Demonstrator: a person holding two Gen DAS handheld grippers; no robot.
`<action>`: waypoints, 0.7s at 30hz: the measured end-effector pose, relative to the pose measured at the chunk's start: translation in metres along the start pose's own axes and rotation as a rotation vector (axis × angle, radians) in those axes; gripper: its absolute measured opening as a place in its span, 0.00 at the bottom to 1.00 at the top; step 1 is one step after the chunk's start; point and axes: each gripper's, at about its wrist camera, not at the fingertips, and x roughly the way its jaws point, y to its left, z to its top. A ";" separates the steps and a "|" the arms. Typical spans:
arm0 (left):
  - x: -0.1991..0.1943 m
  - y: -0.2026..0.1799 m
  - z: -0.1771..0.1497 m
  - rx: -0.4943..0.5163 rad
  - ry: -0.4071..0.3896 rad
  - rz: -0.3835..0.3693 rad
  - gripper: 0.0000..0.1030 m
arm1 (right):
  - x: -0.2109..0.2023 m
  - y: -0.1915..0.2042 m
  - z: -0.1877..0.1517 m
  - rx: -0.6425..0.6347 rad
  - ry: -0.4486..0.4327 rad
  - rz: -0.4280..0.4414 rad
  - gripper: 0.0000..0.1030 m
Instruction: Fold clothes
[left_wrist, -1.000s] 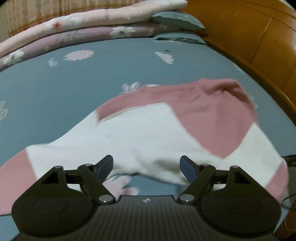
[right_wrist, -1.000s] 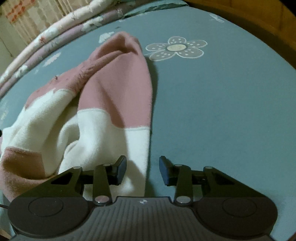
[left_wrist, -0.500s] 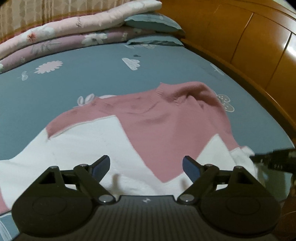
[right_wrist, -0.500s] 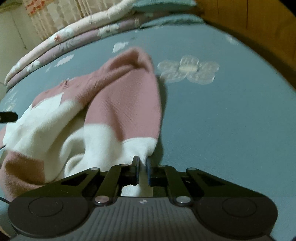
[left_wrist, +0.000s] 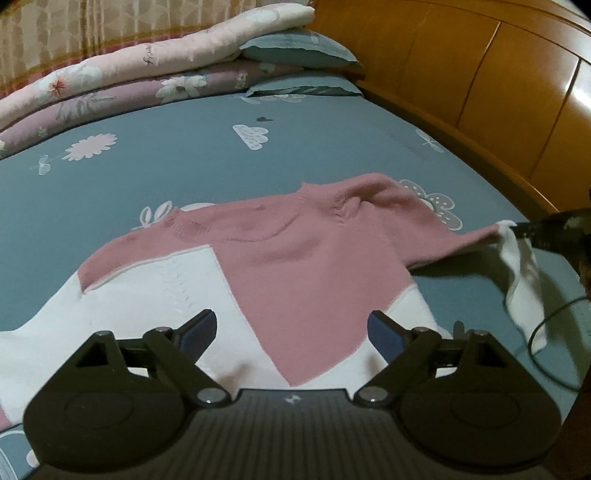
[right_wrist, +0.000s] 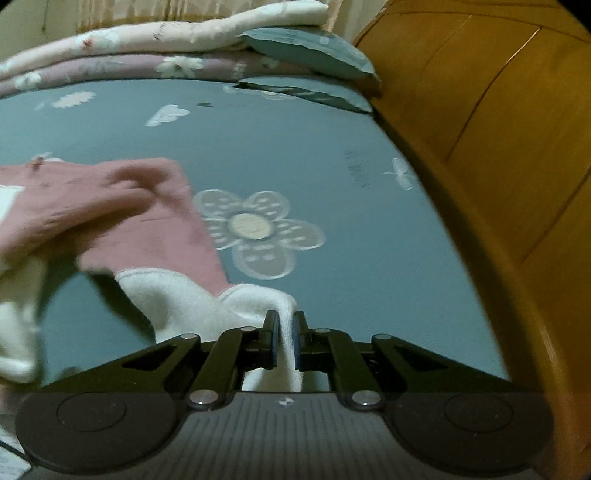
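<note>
A pink and white sweater (left_wrist: 303, 258) lies spread on the blue flowered bedsheet (left_wrist: 184, 147). My left gripper (left_wrist: 291, 330) hovers over its body. Its jaws are opening, and no cloth is pinched between them. My right gripper (right_wrist: 285, 325) is shut on the white cuff (right_wrist: 258, 299) of the sweater's sleeve. The pink part of the sleeve (right_wrist: 147, 229) stretches away to the left, blurred. In the left wrist view the right gripper (left_wrist: 546, 232) holds that sleeve end (left_wrist: 517, 266) lifted off the bed at the far right, with the white cuff hanging down.
Folded floral quilts (left_wrist: 129, 74) and blue pillows (left_wrist: 299, 48) are stacked at the far end of the bed. A wooden headboard (left_wrist: 480, 81) runs along the right side. A dark cable (left_wrist: 546, 332) loops at the bed's right edge.
The right gripper shut on the white cuff, lifted it and drew the sleeve out to the right. The left gripper shifted over the sweater's body and its jaws spread wider.
</note>
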 end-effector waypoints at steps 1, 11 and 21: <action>-0.001 0.000 0.000 -0.001 -0.004 0.005 0.86 | 0.005 -0.007 0.002 -0.007 0.005 -0.010 0.09; -0.003 0.007 -0.004 -0.061 -0.036 0.029 0.87 | 0.040 -0.040 0.001 -0.099 0.096 -0.159 0.08; -0.007 0.009 -0.015 -0.089 -0.033 0.044 0.87 | 0.051 -0.050 0.011 -0.103 0.133 -0.104 0.18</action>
